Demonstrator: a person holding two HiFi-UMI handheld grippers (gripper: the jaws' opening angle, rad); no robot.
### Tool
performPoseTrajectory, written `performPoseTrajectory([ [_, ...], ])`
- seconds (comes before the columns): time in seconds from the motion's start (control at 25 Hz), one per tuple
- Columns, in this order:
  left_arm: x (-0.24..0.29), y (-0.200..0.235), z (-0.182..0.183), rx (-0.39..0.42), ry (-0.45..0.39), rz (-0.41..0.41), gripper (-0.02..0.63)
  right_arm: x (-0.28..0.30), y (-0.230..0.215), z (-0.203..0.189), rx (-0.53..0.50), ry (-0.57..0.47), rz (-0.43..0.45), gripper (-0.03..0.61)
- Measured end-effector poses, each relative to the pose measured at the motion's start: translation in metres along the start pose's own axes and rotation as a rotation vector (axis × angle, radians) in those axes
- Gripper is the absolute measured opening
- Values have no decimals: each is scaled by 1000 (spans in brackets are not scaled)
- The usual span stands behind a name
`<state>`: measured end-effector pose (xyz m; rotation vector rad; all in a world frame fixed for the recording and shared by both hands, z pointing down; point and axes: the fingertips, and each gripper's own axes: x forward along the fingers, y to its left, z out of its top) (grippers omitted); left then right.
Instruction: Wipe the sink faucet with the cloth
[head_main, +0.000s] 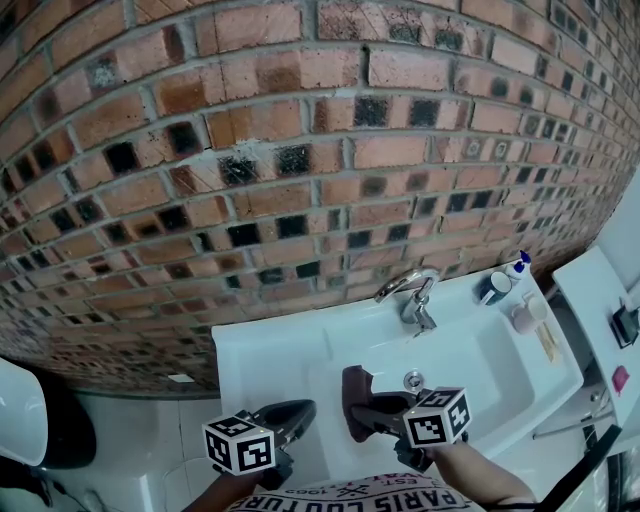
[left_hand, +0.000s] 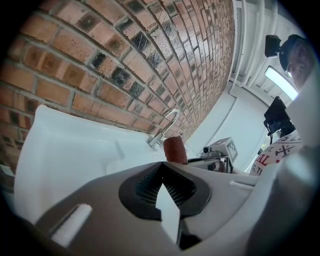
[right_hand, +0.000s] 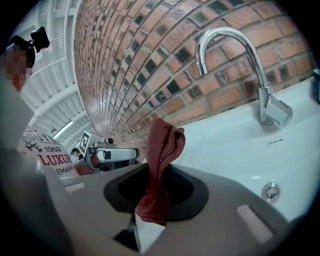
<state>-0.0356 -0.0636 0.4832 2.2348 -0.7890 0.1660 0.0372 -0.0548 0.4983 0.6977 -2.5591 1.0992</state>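
Note:
A chrome gooseneck faucet (head_main: 412, 292) stands at the back of the white sink (head_main: 270, 355), against the brick wall. In the right gripper view the faucet (right_hand: 242, 65) arches up to the right. My right gripper (head_main: 362, 414) hovers over the basin, shut on a dark red cloth (head_main: 353, 397). The cloth (right_hand: 161, 160) sticks up folded out of that gripper's (right_hand: 157, 175) jaws, short of the faucet. My left gripper (head_main: 298, 412) hangs at the sink's front left, and its (left_hand: 163, 169) jaws are shut with nothing between them. From there I see the cloth (left_hand: 175, 149) ahead, below the faucet (left_hand: 167, 124).
A blue-topped bottle (head_main: 518, 265), a dark cup (head_main: 492, 288) and a pale cup (head_main: 524, 316) stand on the sink's right ledge. The drain (head_main: 413, 379) lies mid-basin. A white shelf (head_main: 598, 300) stands to the right, and a white rounded fixture (head_main: 20, 410) sits at lower left.

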Motion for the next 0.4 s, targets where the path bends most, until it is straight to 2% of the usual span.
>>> performPoseTrajectory([
  [0.4, 1, 4, -1, -10, 5, 2, 6, 2, -2, 1, 1, 0, 2, 86],
])
